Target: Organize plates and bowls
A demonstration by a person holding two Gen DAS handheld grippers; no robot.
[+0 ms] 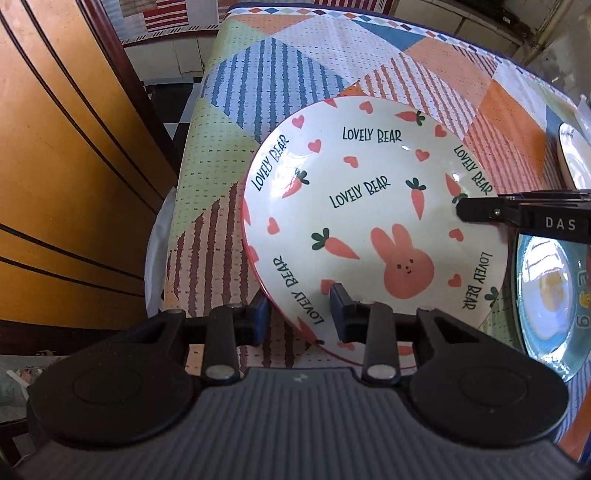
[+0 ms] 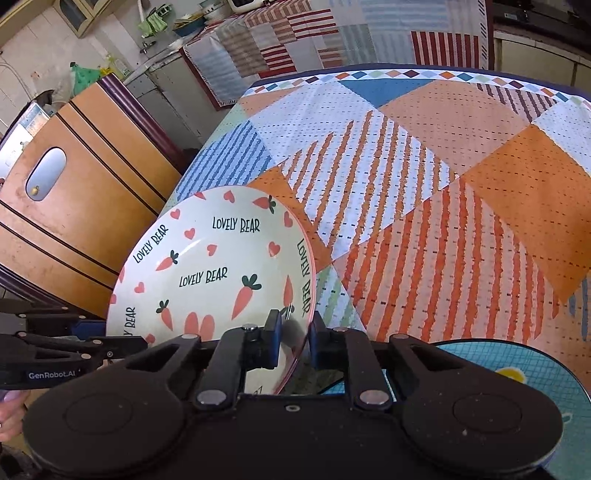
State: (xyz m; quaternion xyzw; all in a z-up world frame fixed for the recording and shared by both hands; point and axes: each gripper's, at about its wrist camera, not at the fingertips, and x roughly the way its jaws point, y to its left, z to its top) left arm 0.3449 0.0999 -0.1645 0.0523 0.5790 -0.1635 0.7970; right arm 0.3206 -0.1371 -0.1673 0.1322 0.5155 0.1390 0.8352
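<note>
A cream plate [image 1: 362, 229] with carrots, hearts, a pink rabbit and "LOVELY BEAR" lettering is held tilted above the patchwork tablecloth. My left gripper [image 1: 297, 314] is shut on its near rim, one finger under and one over. My right gripper [image 2: 293, 341] is shut on the plate's [image 2: 221, 273] opposite rim; it shows in the left wrist view [image 1: 476, 212] at the plate's right edge. A teal plate [image 1: 546, 299] with a fried-egg picture lies on the table to the right, below the held plate; it also shows in the right wrist view [image 2: 517, 373].
The table [image 2: 443, 184] has a patchwork cloth with its left edge next to an orange wooden cabinet [image 1: 55, 184]. Another white dish [image 1: 574, 158] sits at the far right. A counter with cloths and kitchen items [image 2: 184, 22] stands behind.
</note>
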